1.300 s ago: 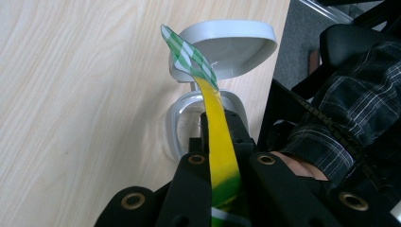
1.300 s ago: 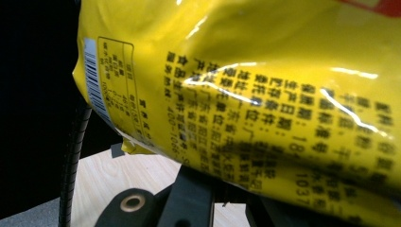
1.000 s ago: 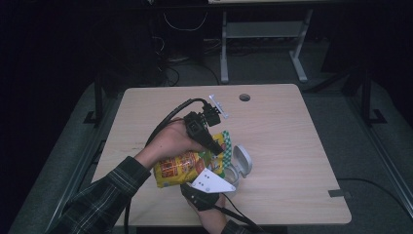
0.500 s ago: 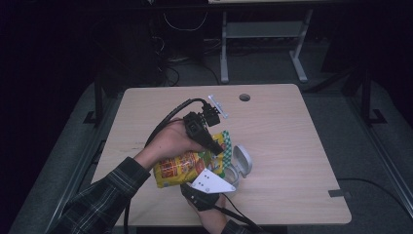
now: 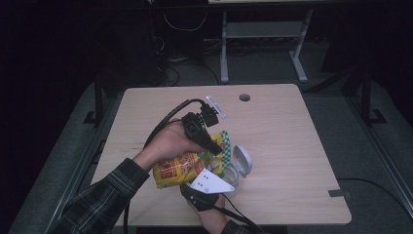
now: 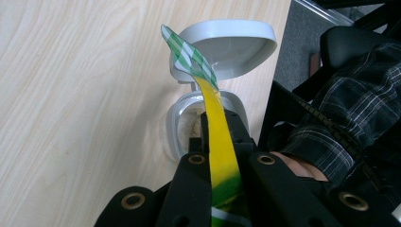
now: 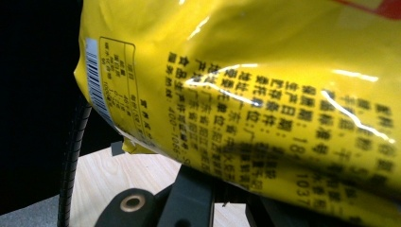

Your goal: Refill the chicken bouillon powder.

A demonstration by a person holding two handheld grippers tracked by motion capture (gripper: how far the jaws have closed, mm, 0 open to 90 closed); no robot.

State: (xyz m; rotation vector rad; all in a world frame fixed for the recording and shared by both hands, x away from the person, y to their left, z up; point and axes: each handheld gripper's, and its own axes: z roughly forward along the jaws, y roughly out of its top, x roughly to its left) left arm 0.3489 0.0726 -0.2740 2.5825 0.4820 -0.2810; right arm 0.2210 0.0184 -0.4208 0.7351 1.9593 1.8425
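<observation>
Snack bag [image 5: 181, 168] tilted over open container [image 6: 196, 120]; left gripper [image 6: 218, 142] clamps its edge; right gripper [image 5: 204, 187] closed on bag; pouring seemingly underway.

The yellow snack bag [image 7: 265, 90] hides the right gripper's jaw tips; print just above the jaws blurs.

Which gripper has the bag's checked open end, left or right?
The left gripper: its fingers pinch the bag by the green-checked top edge, over the open container. The right gripper holds the bag's bottom.
</observation>
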